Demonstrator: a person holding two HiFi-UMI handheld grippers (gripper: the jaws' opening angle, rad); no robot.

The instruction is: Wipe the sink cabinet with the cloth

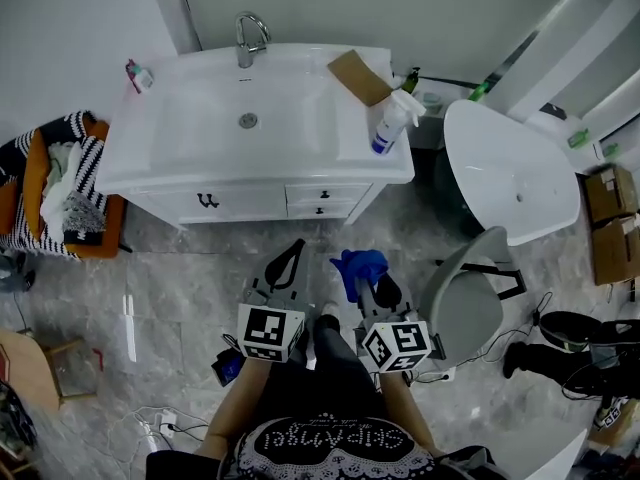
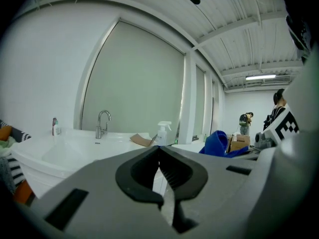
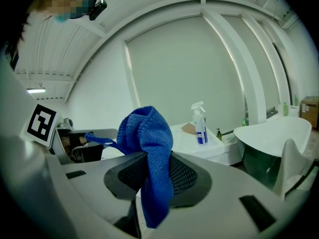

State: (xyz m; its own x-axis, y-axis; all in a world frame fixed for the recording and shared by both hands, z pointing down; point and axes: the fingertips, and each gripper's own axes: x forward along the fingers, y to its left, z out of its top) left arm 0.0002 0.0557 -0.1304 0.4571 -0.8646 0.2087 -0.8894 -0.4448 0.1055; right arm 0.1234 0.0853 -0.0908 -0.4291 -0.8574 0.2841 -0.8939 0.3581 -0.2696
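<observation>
The grey marbled floor (image 1: pixel 180 278) takes up most of the head view. The white sink cabinet (image 1: pixel 250 200) stands at the far wall, with a door at the front left and two dark-handled drawers at the front right. Its worktop carries a moulded basin (image 1: pixel 240 118). A white freestanding tub (image 1: pixel 510 168) stands to the cabinet's right, and a grey chair (image 1: pixel 465 303) is on the floor in front of the tub. An orange seat (image 1: pixel 105 233) piled with striped fabric is at the cabinet's left end.

Both claws are held over the floor, in front of the cabinet and apart from it. The left claw (image 1: pixel 292 251) points towards the drawers. In the left gripper view the left claw (image 2: pixel 159 148) has its tips pressed together with nothing between them. The right claw (image 1: pixel 365 280) is clamped on the blue cloth (image 1: pixel 358 266). In the right gripper view the cloth (image 3: pixel 149 133) bunches above the right claw (image 3: pixel 158 156), and one end hangs down between the pads. The cloth touches neither the cabinet nor the worktop.

On the worktop's right side, a white spray bottle (image 1: pixel 393 123) with a blue label sits just in front of a flat piece of brown cardboard (image 1: pixel 360 76). A chrome faucet (image 1: pixel 250 38) rises behind the basin. A small bottle (image 1: pixel 138 75) stands at the rear left corner.
</observation>
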